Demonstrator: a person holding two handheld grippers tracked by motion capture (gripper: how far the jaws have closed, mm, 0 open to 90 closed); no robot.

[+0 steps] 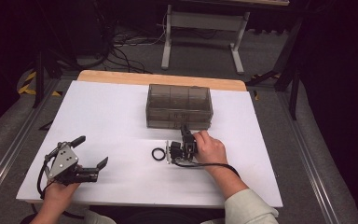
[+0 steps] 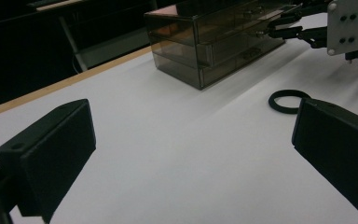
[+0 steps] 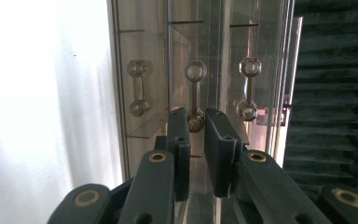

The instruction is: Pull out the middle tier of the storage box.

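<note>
Black jaws of the right gripper stand nearly shut around the middle drawer handle of the clear drawer box. Left gripper rests wide open, empty, near a black ring.

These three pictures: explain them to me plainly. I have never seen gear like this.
A person sits at a white table and holds a hand-worked clamp tool in each hand. The high view looks down from above the person. The other two come from small cameras riding on the tools, looking out along their black jaws.

On the table stand a smoky clear drawer box and a black ring.

The left gripper rests near the table's front edge, jaws wide apart and holding nothing. The right gripper is turned on its side at the front of the box, jaws nearly together around the middle drawer handle. Whether they already pinch it I cannot tell.
</note>
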